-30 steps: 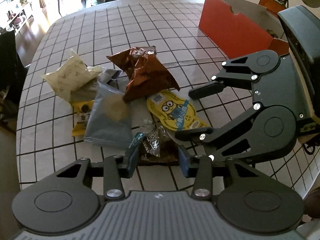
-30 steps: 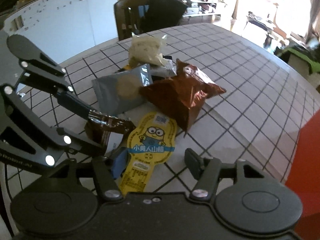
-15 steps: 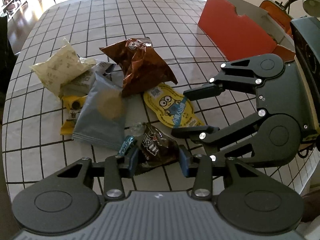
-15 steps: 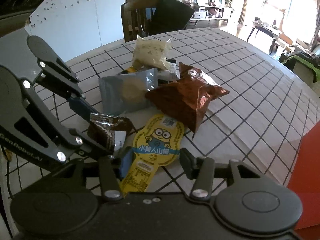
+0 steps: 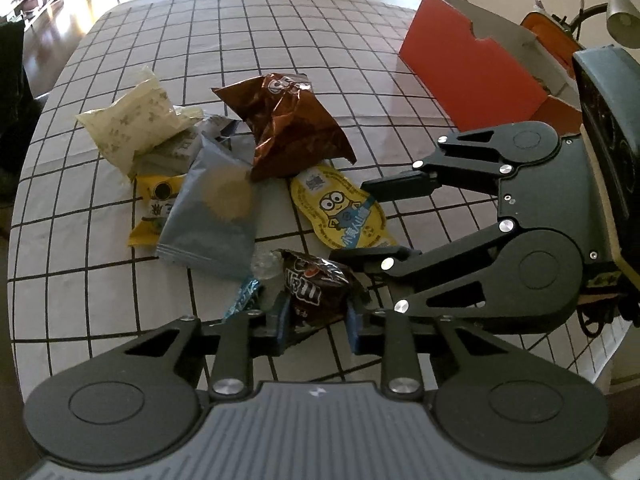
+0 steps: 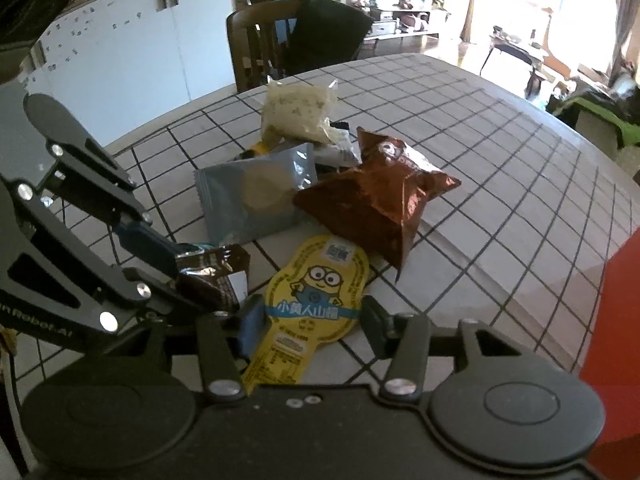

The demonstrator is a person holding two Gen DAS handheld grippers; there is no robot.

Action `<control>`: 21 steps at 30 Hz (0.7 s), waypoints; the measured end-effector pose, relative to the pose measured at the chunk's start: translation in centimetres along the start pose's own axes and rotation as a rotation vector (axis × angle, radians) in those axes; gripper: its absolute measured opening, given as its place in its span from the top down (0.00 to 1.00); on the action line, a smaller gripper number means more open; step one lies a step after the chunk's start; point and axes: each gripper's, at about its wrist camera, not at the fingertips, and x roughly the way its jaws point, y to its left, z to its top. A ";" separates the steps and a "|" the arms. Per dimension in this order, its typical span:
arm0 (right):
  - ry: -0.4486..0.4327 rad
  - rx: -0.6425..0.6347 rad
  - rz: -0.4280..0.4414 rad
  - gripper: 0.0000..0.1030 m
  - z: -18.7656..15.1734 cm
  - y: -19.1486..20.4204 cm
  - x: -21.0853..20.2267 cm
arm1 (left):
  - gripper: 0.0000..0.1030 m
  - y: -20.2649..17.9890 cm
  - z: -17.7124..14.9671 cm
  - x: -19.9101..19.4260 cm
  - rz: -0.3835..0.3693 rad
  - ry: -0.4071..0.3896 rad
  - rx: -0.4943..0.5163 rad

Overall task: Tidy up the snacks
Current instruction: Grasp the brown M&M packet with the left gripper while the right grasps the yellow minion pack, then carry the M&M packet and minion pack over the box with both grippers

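Note:
My left gripper [image 5: 316, 318] is shut on a dark brown M&M's packet [image 5: 316, 284], held just above the table; the packet also shows in the right wrist view [image 6: 214, 276]. My right gripper [image 6: 310, 326] is open, its fingers either side of a yellow Minions snack pack [image 6: 316, 296], which lies flat on the table and also shows in the left wrist view [image 5: 340, 212]. A snack pile lies beyond: a brown crinkled bag [image 5: 288, 124], a grey-blue cookie pack [image 5: 216, 212], a cream bag [image 5: 136, 124] and a yellow packet [image 5: 154, 208].
A red cardboard box [image 5: 476, 68] stands open at the table's far right. The round table has a white grid-pattern cloth [image 5: 280, 40]. A wooden chair [image 6: 296, 48] stands at the far edge in the right wrist view.
My left gripper has closed on the M&M's packet and lifted it slightly. My right gripper has moved in over the Minions pack, its fingers now straddling it.

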 end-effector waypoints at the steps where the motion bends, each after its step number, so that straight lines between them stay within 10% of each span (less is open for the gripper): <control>1: -0.004 0.013 -0.008 0.51 -0.1 0.0 -0.3 | 0.75 -0.1 0.0 0.0 -0.002 -0.002 0.000; 21: -0.055 0.377 -0.156 0.51 -4.6 1.5 -9.5 | 0.78 -2.3 -0.1 -3.0 -0.104 -0.055 0.095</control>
